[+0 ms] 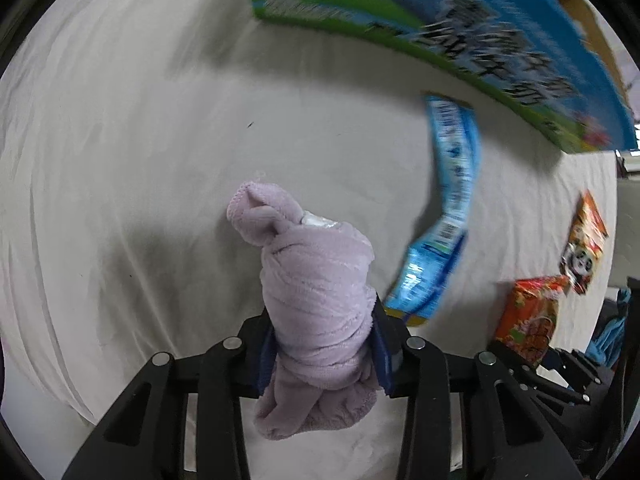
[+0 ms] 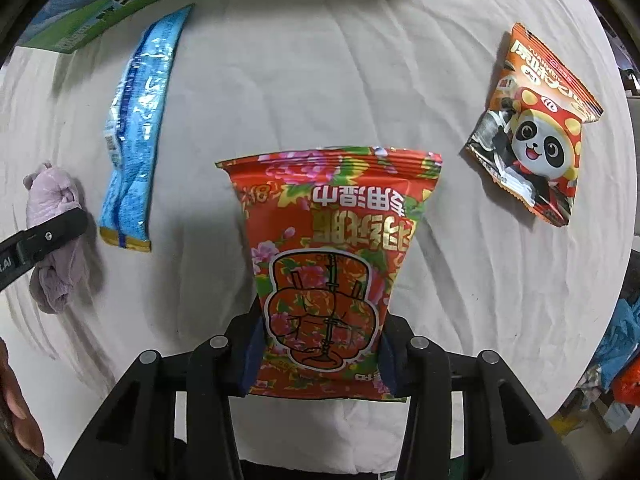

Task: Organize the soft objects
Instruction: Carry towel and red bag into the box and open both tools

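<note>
Over a white cloth-covered table (image 2: pixel 320 80): left gripper (image 1: pixel 324 344) raised, fingers clamped on a bunched lilac towel (image 1: pixel 316 280), ends spilling out fore and aft of the pads; right gripper (image 2: pixel 320 352) level, closed on the lower end of a red floral wipes pack (image 2: pixel 328 248), print upside down to the camera. Lying flat on the cloth: blue foil pouch (image 2: pixel 132 140) between towel and red pack; panda snack bag (image 2: pixel 536 128) well apart to the right. Blue-and-green carton (image 1: pixel 460 40) along the far edge, cut off by the frame; contents not visible. Left wrist view motion-blurred, carton lettering unreadable; small shiny white item at the towel's top fold, not identifiable.
</note>
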`<act>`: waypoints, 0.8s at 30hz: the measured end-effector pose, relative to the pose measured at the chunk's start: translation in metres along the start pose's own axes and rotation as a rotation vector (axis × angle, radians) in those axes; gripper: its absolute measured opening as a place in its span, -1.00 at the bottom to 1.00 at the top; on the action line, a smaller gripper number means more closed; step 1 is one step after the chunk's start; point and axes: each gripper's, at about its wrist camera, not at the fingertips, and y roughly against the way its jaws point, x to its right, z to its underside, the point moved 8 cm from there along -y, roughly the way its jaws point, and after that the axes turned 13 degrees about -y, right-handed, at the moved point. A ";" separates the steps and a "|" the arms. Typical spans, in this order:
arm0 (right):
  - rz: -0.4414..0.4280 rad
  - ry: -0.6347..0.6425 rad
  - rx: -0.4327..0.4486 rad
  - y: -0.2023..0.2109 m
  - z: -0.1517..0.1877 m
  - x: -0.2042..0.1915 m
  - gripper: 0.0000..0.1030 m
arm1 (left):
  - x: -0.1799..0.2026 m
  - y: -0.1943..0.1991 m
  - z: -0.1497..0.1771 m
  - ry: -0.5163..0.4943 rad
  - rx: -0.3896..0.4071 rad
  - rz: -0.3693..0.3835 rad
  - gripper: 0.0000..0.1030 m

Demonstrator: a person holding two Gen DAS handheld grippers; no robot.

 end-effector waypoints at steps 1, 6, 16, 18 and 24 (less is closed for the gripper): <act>-0.009 -0.001 0.002 0.003 0.002 0.000 -0.06 | 0.005 0.006 -0.001 -0.015 0.011 0.000 -0.29; -0.047 0.012 0.040 0.028 0.009 -0.003 -0.07 | 0.030 0.037 -0.006 -0.085 0.067 0.014 -0.29; -0.147 0.060 0.219 0.136 0.005 -0.014 -0.07 | 0.069 0.117 -0.032 -0.179 0.217 0.060 -0.29; -0.170 0.072 0.256 0.161 0.002 -0.017 -0.07 | 0.068 0.136 -0.037 -0.188 0.249 0.070 -0.29; -0.232 0.093 0.327 0.221 -0.020 -0.021 -0.07 | 0.076 0.179 -0.075 -0.205 0.323 0.117 -0.29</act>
